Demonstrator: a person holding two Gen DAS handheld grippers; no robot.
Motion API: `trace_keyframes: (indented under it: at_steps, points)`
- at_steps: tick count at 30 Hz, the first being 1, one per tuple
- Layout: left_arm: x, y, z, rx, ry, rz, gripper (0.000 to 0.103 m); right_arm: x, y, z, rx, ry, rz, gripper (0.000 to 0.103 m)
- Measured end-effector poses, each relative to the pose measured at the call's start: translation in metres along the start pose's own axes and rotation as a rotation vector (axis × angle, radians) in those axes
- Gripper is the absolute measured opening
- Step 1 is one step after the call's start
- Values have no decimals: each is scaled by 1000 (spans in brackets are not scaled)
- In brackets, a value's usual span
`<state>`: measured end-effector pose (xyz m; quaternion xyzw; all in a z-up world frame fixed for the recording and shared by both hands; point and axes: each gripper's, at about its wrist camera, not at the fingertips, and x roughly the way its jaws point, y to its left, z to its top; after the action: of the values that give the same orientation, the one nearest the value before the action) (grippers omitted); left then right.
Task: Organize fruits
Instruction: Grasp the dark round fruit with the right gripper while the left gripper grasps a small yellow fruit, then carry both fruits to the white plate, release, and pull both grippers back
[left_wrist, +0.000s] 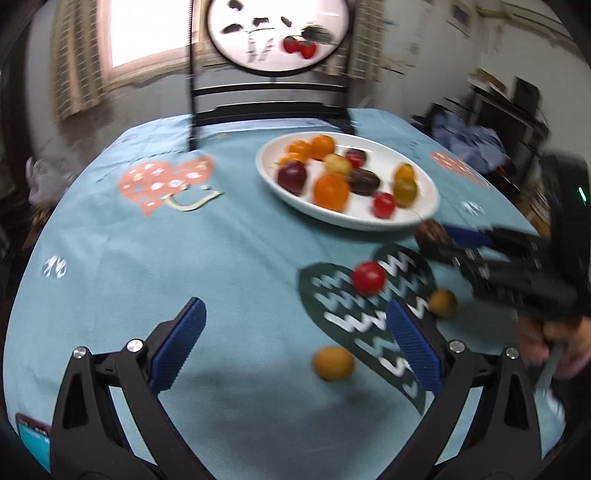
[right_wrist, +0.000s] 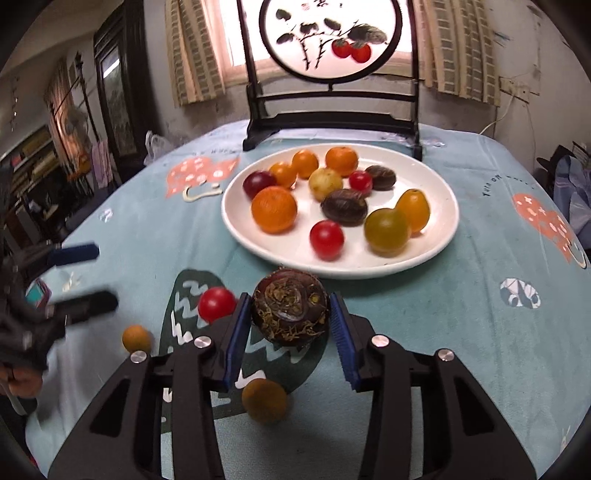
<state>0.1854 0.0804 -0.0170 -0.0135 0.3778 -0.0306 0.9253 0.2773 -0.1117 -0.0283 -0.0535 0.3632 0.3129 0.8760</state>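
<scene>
Before the white plate (right_wrist: 439, 206), right hand-held gripper (right_wrist: 286, 317) clamping a dark chestnut (right_wrist: 290, 306), left hand-held gripper (left_wrist: 295, 328) wide.

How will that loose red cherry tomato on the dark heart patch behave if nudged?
The red cherry tomato looks round and smooth, so it would probably roll at a light push. The tablecloth looks soft, which may slow it. Its glossy skin suggests it could slip or bruise under hard squeezing.

L gripper (left_wrist: 295, 332) jaws wide apart, nothing btwn pads, over teal cloth (left_wrist: 229, 258). Orange fruit (left_wrist: 333, 363) just ahead, near R pad. Red tomato (left_wrist: 368, 277) & small yellow fruit (left_wrist: 442, 302) further on. White plate (left_wrist: 354, 219) w/ mixed fruit beyond. R gripper (left_wrist: 430, 236) at right, blurred, near plate rim.
</scene>
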Motion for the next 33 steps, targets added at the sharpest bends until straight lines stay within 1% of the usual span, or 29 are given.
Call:
trace_keyframes:
  at_steps: [3, 4, 5, 6, 8, 14, 20, 23, 27, 33]
  points:
    - [3, -18, -10, 92, 21, -15, 87, 3, -4, 0, 16, 15, -11, 43]
    - [6, -23, -15, 117, 45, -36, 79, 4, -4, -1, 17, 20, -13, 43]
    - [9, -27, -18, 130, 66, -53, 71, 5, -4, -1, 17, 23, -14, 43]
    - [12, -29, -20, 137, 79, -60, 67, 5, -3, -1, 16, 25, -14, 43]
    - [18, -30, -24, 143, 107, -70, 56, 4, -2, -1, 12, 24, -13, 43]
    - [27, -27, -25, 123, 145, -74, 42, 6, -3, -2, 11, 34, -14, 43]
    - [30, -24, -24, 117, 158, -58, 37, 5, -3, -2, 15, 33, -15, 43]
    - [33, -22, -24, 111, 168, -41, 29, 5, -4, -2, 18, 33, -16, 43]
    - [31, -22, -24, 108, 165, -47, 28, 5, -4, -2, 17, 32, -18, 43]
    - [27, -29, -26, 130, 150, -49, 28, 4, -5, 0, 19, 26, -15, 43]
